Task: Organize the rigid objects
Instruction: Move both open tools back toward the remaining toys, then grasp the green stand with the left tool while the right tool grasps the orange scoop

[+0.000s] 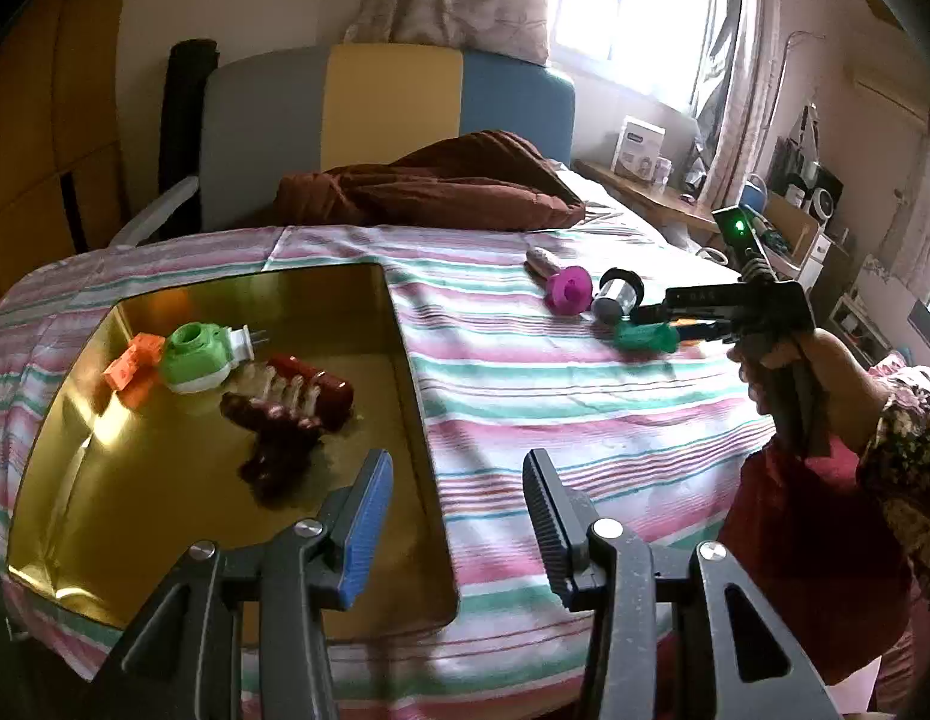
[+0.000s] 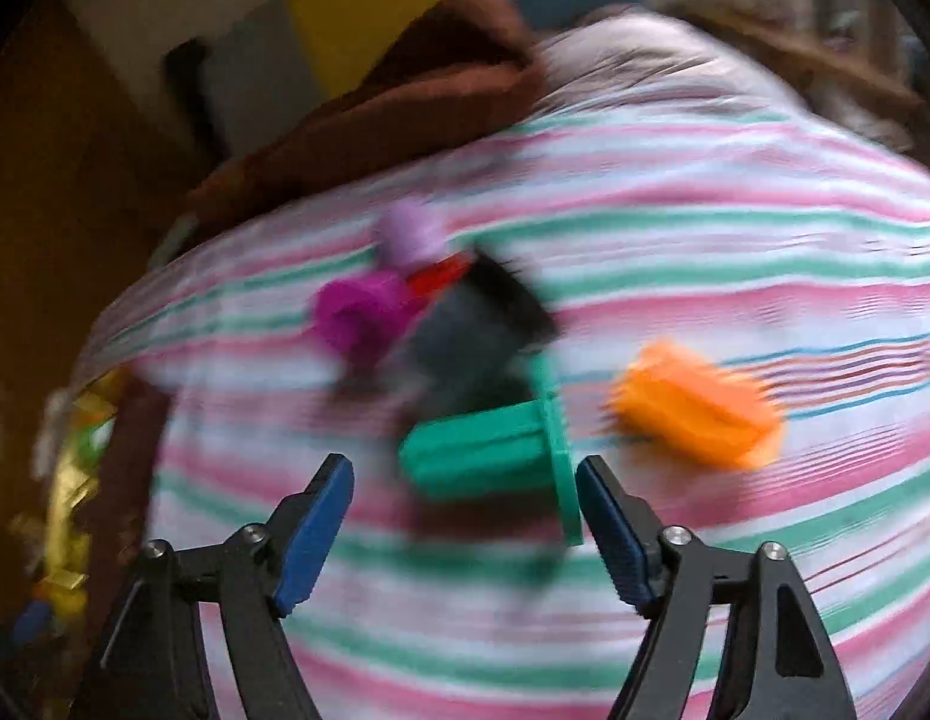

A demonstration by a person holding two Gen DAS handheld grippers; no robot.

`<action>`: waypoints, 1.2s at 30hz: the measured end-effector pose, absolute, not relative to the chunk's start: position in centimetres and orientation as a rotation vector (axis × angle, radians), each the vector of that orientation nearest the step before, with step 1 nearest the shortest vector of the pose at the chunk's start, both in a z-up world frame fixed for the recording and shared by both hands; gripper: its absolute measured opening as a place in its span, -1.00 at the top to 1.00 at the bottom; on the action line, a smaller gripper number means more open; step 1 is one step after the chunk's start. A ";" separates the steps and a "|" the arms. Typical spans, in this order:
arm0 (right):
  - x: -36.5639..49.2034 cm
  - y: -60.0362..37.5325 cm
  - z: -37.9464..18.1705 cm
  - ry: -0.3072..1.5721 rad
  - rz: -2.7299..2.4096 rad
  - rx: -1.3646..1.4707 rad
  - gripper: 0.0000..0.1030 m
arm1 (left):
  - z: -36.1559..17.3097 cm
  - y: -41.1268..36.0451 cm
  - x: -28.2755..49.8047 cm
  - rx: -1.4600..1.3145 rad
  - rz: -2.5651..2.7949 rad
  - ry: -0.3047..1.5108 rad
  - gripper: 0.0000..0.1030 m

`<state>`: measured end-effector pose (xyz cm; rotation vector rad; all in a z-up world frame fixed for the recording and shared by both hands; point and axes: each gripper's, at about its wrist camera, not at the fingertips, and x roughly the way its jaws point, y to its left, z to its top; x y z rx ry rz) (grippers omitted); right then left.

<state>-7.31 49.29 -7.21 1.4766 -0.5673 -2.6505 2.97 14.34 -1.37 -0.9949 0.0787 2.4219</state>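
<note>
Covering the bed (image 1: 585, 396) is a pink, green and white striped sheet, with a brown blanket (image 1: 441, 180) bunched at its far end. A gold tin tray (image 1: 165, 480) lies on the sheet at the left and holds a green-and-white plug-in device (image 1: 201, 360), an orange piece (image 1: 132, 369) and a dark red toy (image 1: 297, 408). The left gripper (image 1: 453, 522) hovers over the tray's right edge, jaws apart and empty. To the right a hand (image 1: 783, 372) holds the right gripper (image 2: 465, 516), jaws open around a teal flanged piece (image 2: 495, 450) without visibly clamping it. Crowding close behind it are a dark cylinder (image 2: 471, 336) and a magenta piece (image 2: 363, 312), with an orange block (image 2: 699, 408) beside it.
</note>
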 end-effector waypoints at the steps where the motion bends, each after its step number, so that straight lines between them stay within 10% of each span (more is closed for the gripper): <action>1: -7.2 48.5 -7.1 -0.566 -2.582 1.461 -0.52 | -1.3 14.6 2.9 -0.994 2.421 0.077 0.12; 17: -4.6 56.7 -5.0 -0.862 -3.026 1.442 -0.50 | -1.1 19.3 1.9 -1.033 2.306 0.048 0.12; 29: -9.4 54.3 -7.9 -0.421 -2.960 1.635 -0.47 | -1.6 24.4 1.2 -1.095 2.197 0.057 0.11; 34: -9.7 54.7 -8.7 -0.451 -2.873 1.699 0.43 | -1.9 25.6 0.5 -1.118 2.189 0.058 0.11; 36: -9.6 54.8 -8.9 -0.503 -2.835 1.725 0.47 | -2.0 26.1 0.0 -1.125 2.189 0.054 0.12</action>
